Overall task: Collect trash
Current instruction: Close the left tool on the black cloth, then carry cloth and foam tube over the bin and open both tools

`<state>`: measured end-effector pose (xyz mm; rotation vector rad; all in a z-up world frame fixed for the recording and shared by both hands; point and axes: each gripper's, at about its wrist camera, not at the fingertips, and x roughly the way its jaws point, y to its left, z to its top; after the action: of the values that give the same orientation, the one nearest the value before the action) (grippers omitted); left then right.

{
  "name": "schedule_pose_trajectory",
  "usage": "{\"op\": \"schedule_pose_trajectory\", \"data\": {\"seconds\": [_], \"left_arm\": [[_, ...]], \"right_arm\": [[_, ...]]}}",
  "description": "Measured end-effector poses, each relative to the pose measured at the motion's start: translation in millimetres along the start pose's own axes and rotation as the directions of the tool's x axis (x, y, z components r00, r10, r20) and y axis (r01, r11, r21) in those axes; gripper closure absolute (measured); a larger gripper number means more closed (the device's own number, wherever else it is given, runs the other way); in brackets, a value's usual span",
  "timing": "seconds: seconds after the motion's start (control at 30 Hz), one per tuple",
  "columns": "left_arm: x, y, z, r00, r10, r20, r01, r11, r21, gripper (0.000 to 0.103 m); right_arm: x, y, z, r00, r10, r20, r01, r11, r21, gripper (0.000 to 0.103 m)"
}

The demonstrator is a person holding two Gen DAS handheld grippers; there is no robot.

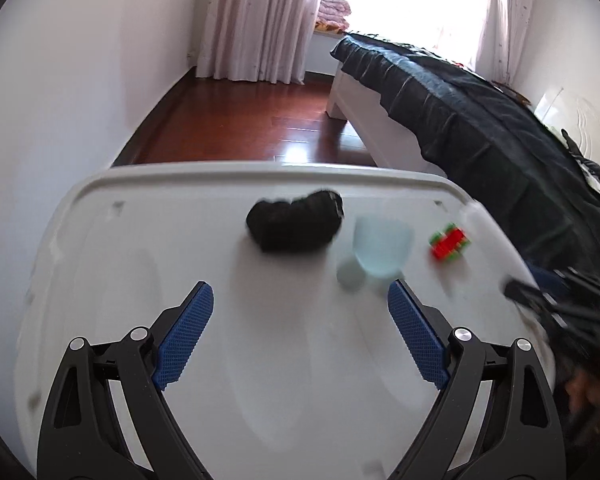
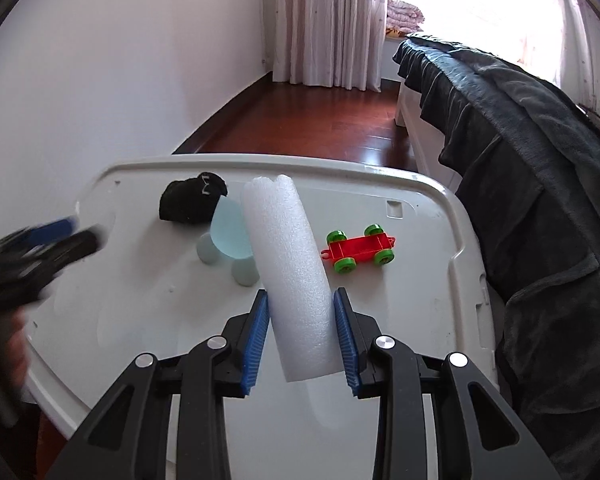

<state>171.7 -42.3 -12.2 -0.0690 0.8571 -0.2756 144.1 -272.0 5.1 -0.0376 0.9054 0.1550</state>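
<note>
The right tongs point(image 2: 301, 312) pinch the white foam tube point(image 2: 290, 264) near its lower end, above the middle of the tabletop point(image 2: 420, 300). Risk: the soft foam may compress and slip, or swing into the red toy cart point(image 2: 360, 254). The left tongs point(image 1: 302, 306) are spread, empty. The tube is pale, textured, notched on top.

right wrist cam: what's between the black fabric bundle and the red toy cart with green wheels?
On the white lid, the pale blue plastic stool, then the white foam tube held by the right gripper, separate the black fabric bundle from the red toy cart.
</note>
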Motion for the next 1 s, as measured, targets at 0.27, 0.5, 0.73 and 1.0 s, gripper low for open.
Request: {"op": "schedule_pose_trajectory", "data": {"seconds": [0.27,0.5,0.73,1.0], "left_arm": [[72.6,1.5,31.9,0.998,0.005,-0.067,0.002,0.995,0.101,0.016],[107.4,8.2,43.5,0.991,-0.054,-0.121,0.067,0.992,0.106,0.016],[114.4,5.5,42.2,0.997,-0.007,-0.079,0.016,0.995,0.103,0.036],[80.2,9.2,24.8,0.998,0.056,-0.041,-0.053,0.996,0.067,0.039]], "right_arm": [[1.9,-6.8,3.8,1.0,0.021,0.004,-0.021,1.0,0.014,0.07],[2.8,-8.8,9.0,0.999,0.029,0.017,-0.03,0.999,0.022,0.07],[1.5,-8.5,10.3,0.999,0.024,0.027,-0.024,0.999,0.024,0.069],[-3.9,-6.4,10.5,0.999,0.009,0.046,-0.01,1.0,0.01,0.069]]}}
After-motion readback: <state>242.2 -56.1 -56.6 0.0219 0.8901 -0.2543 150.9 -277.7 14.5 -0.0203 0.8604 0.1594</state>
